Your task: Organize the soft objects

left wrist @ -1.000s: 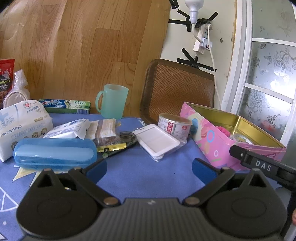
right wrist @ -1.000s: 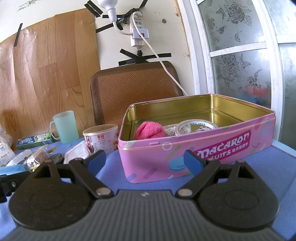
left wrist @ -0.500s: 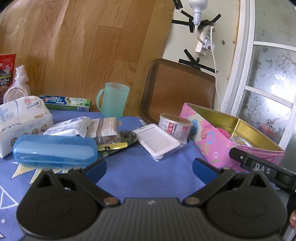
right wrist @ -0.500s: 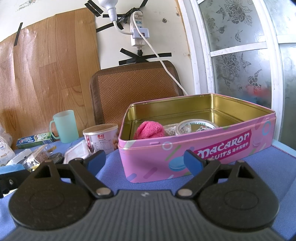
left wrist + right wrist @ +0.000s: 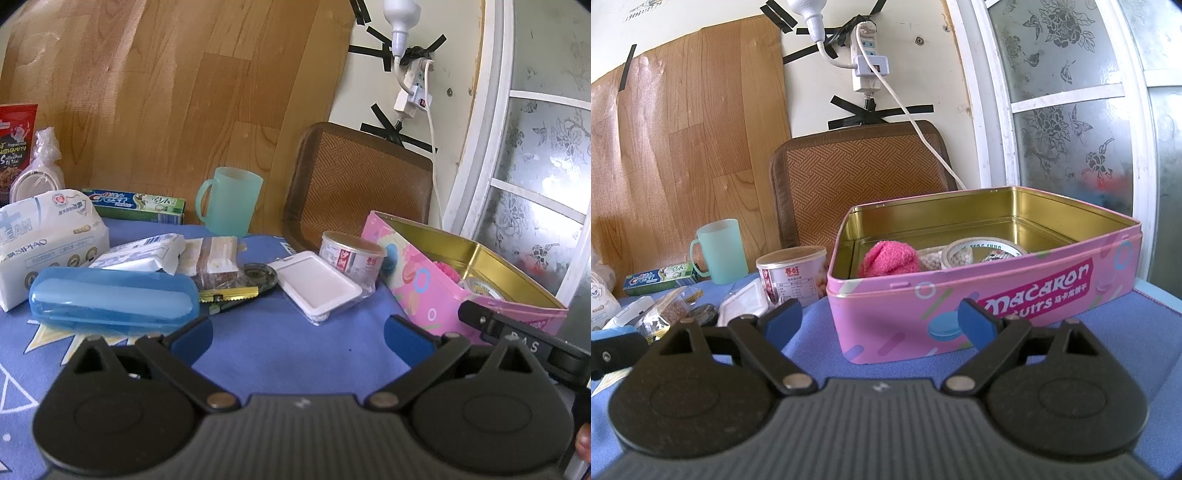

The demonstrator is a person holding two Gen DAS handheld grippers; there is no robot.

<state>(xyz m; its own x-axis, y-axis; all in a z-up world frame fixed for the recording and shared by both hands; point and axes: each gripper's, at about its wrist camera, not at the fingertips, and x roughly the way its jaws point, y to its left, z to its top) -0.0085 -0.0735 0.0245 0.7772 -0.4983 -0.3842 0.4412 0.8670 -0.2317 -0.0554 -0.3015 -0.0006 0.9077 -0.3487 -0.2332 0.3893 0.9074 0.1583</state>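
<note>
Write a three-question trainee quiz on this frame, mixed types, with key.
1. True or false: the pink fuzzy cloth lies inside the pink tin.
2. Multiple choice: what lies directly ahead of the left gripper's left finger? A) green mug B) blue plastic case C) toothpaste box
3. Fill in: both the left gripper and the right gripper have their jaws ____ and hold nothing.

Key
1. True; it sits at the tin's left end, beside a tape roll.
2. B, the blue plastic case; the green mug and toothpaste box stand farther back.
3. open
</note>
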